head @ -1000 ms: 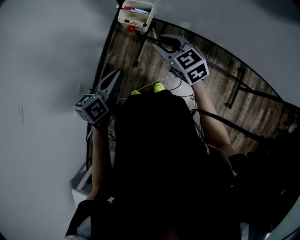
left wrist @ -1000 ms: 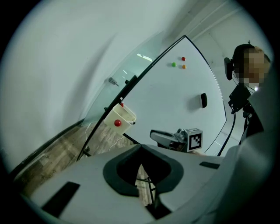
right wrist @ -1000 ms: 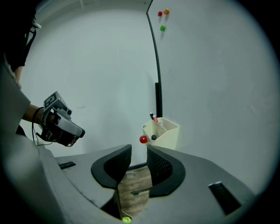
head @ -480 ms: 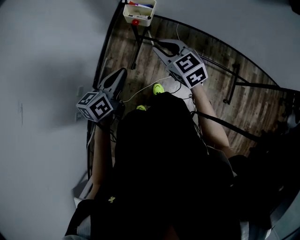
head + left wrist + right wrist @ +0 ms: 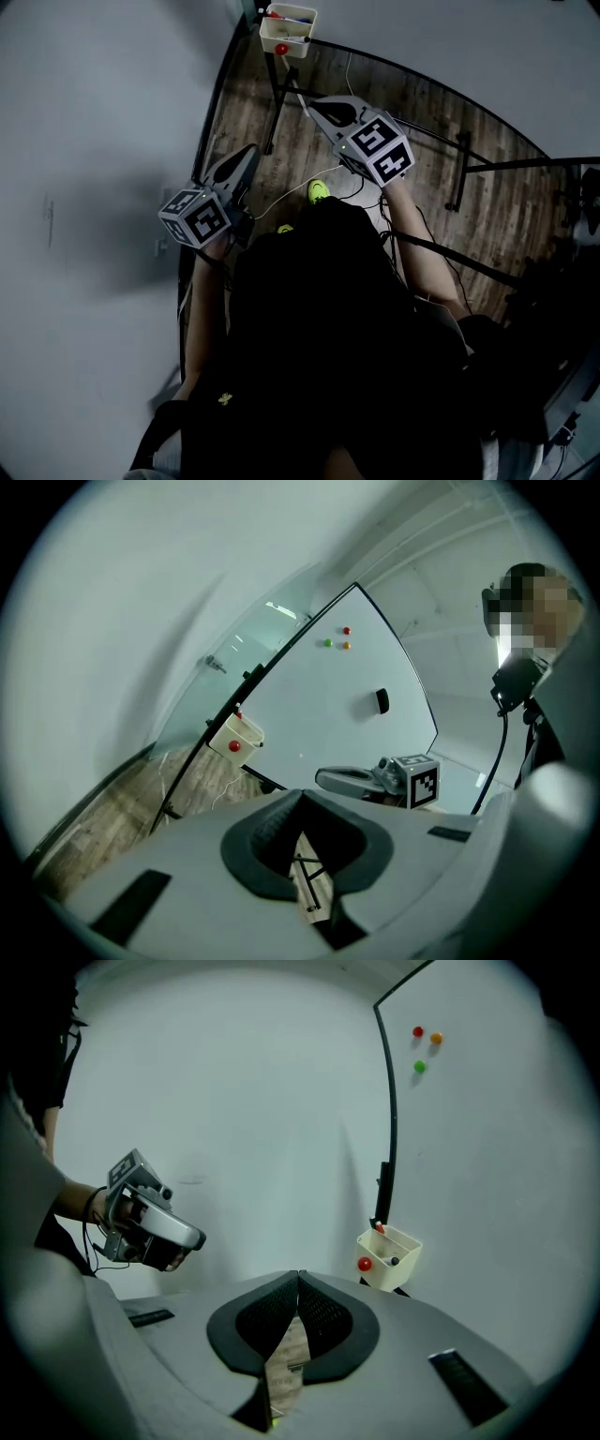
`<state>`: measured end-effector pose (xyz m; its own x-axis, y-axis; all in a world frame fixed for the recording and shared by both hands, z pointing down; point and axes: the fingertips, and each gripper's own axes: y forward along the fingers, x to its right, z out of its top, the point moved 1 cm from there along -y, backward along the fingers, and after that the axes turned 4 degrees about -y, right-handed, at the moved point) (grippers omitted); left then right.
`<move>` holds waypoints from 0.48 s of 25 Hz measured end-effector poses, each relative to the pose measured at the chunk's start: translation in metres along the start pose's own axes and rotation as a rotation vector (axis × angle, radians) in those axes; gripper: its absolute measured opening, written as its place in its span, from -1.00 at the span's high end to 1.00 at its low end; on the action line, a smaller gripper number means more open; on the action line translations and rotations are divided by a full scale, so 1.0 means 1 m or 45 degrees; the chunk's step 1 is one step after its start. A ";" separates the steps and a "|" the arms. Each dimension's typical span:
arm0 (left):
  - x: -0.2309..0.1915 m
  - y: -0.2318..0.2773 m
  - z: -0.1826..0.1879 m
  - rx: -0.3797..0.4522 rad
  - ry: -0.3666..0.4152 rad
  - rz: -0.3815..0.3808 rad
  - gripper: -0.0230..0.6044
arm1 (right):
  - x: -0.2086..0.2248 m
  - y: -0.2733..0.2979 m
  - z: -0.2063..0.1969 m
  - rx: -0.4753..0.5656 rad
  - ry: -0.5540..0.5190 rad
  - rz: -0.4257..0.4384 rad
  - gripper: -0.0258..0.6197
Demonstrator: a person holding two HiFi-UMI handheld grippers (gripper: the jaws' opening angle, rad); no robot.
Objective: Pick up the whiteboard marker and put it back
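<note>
A cream marker tray (image 5: 288, 30) hangs at the whiteboard's lower edge, with markers (image 5: 286, 16) lying in it and a red magnet (image 5: 280, 49) on its front. My right gripper (image 5: 312, 101) is held in the air short of the tray; its jaws have just been closing and now stand shut with nothing between them (image 5: 298, 1277). The tray (image 5: 388, 1258) is up and to the right in the right gripper view. My left gripper (image 5: 251, 150) hangs lower left, shut and empty (image 5: 300, 797), and in its view the tray (image 5: 236, 739) is far off to the left.
The whiteboard (image 5: 328, 705) carries coloured magnets (image 5: 345, 630) and a black eraser (image 5: 382, 701). Its black stand legs (image 5: 272, 103) and a white cable (image 5: 291, 183) cross the wooden floor (image 5: 422, 122). The person's yellow-green shoes (image 5: 319, 191) are below the grippers.
Both grippers have drawn back from the tray toward the person. The right gripper's jaws, apart a second ago, have closed with nothing in them.
</note>
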<state>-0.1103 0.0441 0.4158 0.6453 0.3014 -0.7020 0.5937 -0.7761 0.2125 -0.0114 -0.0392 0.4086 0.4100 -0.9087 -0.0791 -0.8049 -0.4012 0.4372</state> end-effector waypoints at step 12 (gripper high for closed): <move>0.009 -0.051 -0.029 -0.024 0.021 -0.084 0.82 | -0.082 -0.021 -0.009 -0.056 0.023 0.005 0.94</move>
<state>-0.1212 0.1021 0.4182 0.6121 0.3612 -0.7035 0.6441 -0.7438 0.1786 -0.0241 0.0445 0.4143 0.4146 -0.9079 -0.0612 -0.7871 -0.3916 0.4766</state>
